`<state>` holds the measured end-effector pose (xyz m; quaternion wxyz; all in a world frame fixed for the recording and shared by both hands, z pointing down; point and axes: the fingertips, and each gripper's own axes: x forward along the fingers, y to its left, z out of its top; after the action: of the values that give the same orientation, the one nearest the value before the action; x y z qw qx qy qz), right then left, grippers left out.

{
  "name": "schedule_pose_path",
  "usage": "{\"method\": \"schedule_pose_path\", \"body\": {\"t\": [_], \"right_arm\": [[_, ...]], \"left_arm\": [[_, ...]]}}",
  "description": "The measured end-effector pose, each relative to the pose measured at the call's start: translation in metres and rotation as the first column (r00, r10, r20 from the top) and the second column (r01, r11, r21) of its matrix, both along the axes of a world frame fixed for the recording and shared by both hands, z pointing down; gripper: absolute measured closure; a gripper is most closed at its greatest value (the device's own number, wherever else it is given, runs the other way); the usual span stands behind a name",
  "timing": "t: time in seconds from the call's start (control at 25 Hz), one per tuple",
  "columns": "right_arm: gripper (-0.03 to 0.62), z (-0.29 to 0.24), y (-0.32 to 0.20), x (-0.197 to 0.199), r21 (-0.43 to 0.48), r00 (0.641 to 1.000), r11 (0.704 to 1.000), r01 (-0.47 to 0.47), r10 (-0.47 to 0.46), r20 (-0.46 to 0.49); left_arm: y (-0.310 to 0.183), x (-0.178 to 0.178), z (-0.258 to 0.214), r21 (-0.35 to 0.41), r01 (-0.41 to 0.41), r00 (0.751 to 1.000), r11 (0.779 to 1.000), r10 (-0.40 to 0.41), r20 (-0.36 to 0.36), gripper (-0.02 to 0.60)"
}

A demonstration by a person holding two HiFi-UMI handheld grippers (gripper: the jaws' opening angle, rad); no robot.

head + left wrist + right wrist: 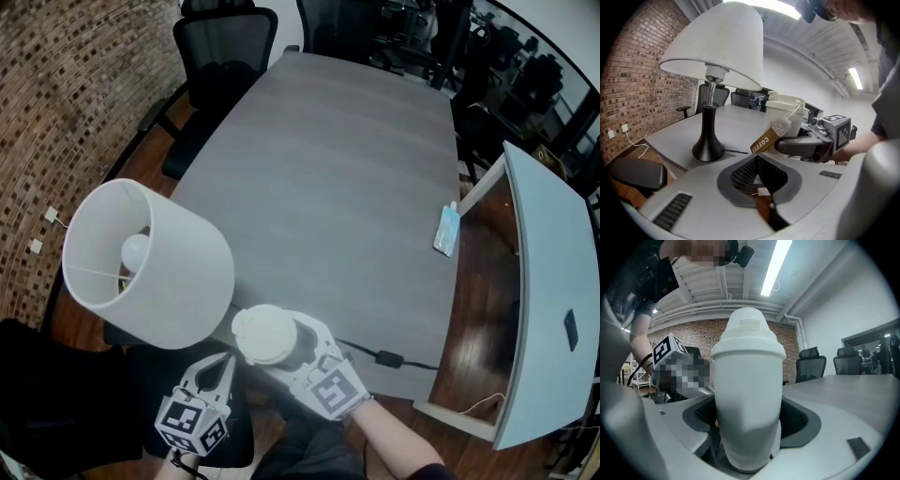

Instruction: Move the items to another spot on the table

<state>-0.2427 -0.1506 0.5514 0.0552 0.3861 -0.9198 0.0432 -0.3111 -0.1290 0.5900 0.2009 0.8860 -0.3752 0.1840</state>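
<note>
**Cup in the clamp at the table's near edge.** A person at the near end of a long grey table [328, 169] works two hand-held grippers. The right gripper [281, 345] has its jaws clenched on the sides of a white lidded cup [265, 335]. It grips the cup low on the body, with the domed lid upright. The cup is over the tabletop's near edge, just beside the shade of a table lamp [150, 262]. Whether the cup's base touches the surface cannot be told.

In the left gripper view, a brown paper tag [766, 139] lettered "COFFE" hangs by a string from the cup's rim.

The left gripper [225, 366] grasps nothing, and its jaws are pressed together. It hangs just off the near edge of the tabletop, below the lamp shade and left of the cup, with its tips towards the table.

The lamp stands at the tabletop's near left corner, a white shade over a black flared base [708, 150]. Its bulb shows from above.

A black cable [389, 358] lies along the near edge, right of the cup. A small pale blue packet [447, 230] lies at the right edge of the tabletop, well apart from the cup and lamp. Black office chairs [225, 47] stand at the far end, and a brick wall [56, 94] runs along the left side of the room.
</note>
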Motion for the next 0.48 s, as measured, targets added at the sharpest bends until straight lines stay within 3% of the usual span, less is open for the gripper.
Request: {"method": "schedule_pose_path", "body": {"t": [0.48], "right_arm": [[0.2, -0.003, -0.008, 0.006, 0.081, 1.0, 0.997, -0.013, 0.013, 0.002]], "left_arm": [[0.012, 0.004, 0.011, -0.022, -0.003, 1.0, 1.0, 0.003, -0.001, 0.574]]}}
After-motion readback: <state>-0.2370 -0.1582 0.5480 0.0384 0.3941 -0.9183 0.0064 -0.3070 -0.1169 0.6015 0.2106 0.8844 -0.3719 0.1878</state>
